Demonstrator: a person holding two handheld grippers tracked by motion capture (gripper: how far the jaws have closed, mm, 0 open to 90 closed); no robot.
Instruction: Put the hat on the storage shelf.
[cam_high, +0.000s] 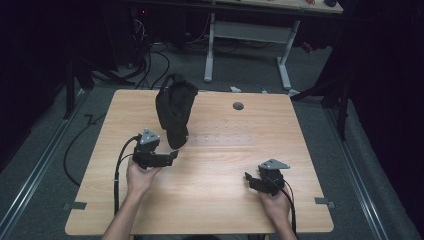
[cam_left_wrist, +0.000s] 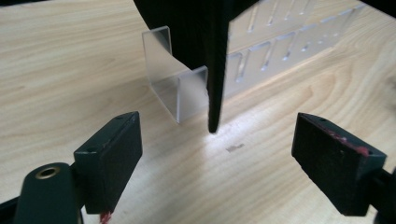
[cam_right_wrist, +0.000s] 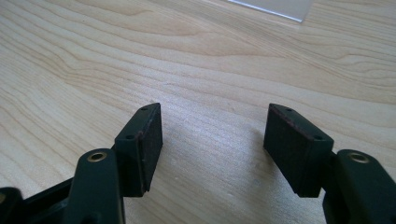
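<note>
Pointing left gripper at black cloth, jaws spread, empty; right gripper low over table, likewise unclenched.

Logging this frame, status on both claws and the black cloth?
Left claw open, aimed at black cloth draped on clear stand. Right claw open, empty, over table. Nothing in the way.

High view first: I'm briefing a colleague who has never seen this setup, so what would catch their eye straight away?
The black cloth item standing tall at the far left-centre of the wooden table draws the eye first; it seems to be draped over a clear plastic stand. The left gripper sits open just in front of it, jaws pointed at its lower end. The right gripper rests open on bare wood at the near right, away from the cloth.
</note>
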